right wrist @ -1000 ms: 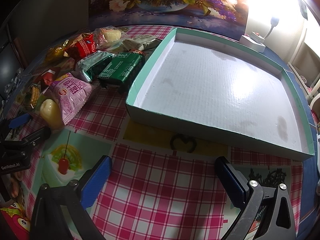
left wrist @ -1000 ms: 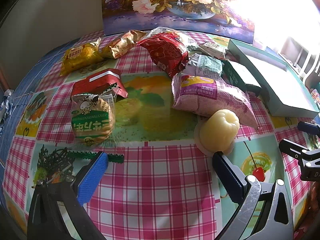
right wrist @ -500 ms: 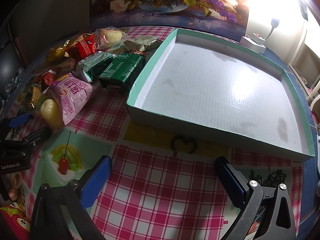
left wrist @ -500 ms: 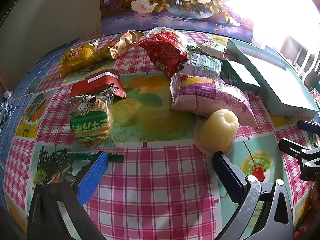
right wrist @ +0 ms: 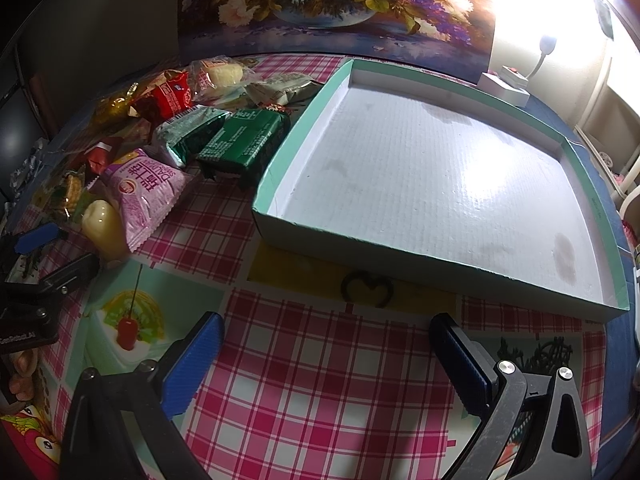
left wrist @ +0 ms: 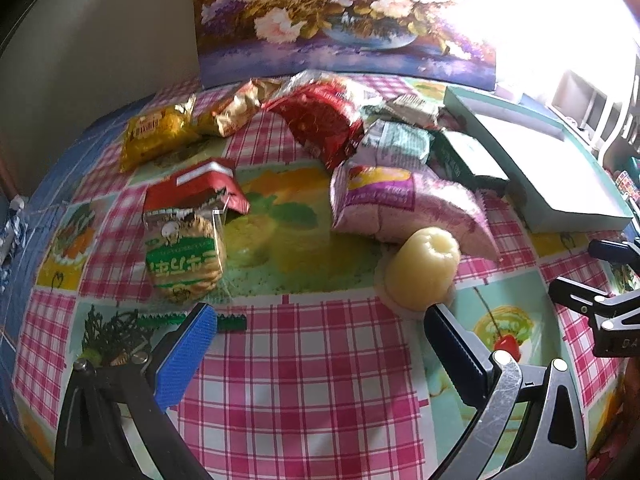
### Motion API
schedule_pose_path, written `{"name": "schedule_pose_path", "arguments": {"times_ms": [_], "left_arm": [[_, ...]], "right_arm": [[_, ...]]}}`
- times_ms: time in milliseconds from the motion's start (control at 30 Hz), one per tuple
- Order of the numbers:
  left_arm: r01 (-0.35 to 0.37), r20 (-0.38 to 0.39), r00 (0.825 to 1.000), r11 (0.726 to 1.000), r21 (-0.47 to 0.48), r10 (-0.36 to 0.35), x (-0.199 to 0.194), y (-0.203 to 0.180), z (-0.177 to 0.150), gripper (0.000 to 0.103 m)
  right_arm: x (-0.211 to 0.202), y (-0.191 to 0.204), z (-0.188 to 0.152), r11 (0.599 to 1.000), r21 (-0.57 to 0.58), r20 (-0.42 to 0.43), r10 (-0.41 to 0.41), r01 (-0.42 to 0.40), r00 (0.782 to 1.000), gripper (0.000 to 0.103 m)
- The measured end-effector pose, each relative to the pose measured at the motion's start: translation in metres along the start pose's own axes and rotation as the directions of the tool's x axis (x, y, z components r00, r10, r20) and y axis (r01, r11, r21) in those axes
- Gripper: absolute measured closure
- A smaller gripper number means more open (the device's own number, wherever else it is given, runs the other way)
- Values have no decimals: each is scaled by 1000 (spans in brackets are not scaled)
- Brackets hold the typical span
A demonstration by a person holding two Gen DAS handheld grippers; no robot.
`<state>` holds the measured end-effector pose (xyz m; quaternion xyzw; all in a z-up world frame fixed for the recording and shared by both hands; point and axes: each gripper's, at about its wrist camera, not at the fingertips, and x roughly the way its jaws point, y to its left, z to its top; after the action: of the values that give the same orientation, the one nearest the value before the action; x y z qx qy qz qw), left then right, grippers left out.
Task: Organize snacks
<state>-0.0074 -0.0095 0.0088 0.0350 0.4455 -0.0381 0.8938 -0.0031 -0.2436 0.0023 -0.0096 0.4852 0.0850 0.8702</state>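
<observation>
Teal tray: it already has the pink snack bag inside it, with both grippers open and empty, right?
No. The right wrist view shows the teal tray holds nothing; the pink snack bag lies on the tablecloth to its left. The left gripper and right gripper are open and empty.

Left tool (left wrist: 320,316): two blue ribbed pads on black arms, a silver bracket with round screws on one side. Right tool (right wrist: 326,326), same build, blue pads, black frame, silver screws; white lettering shows on the left tool's black body
</observation>
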Motion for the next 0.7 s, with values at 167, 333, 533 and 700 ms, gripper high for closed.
{"name": "schedule_pose_path", "arguments": {"times_ms": [167, 333, 533, 700], "left_arm": [[-2, 40, 999, 999, 32, 1, -9, -6, 3, 0], [-3, 71, 997, 998, 59, -1, -16, -12, 5, 0], [-1, 92, 996, 997, 79, -6, -20, -16, 7, 0], [6, 100, 995, 997, 81, -14, -21, -17, 8, 0]], "right_arm": [[-6, -5, 0, 1000, 24, 25, 7, -8, 1000, 0], [-21, -5, 1, 1000, 20, 105, 14, -16, 994, 0], [-39, 4, 4, 1000, -14, 191, 16, -14, 982, 0], [-49, 10, 4, 999, -37, 233, 7, 2, 972, 0]]}}
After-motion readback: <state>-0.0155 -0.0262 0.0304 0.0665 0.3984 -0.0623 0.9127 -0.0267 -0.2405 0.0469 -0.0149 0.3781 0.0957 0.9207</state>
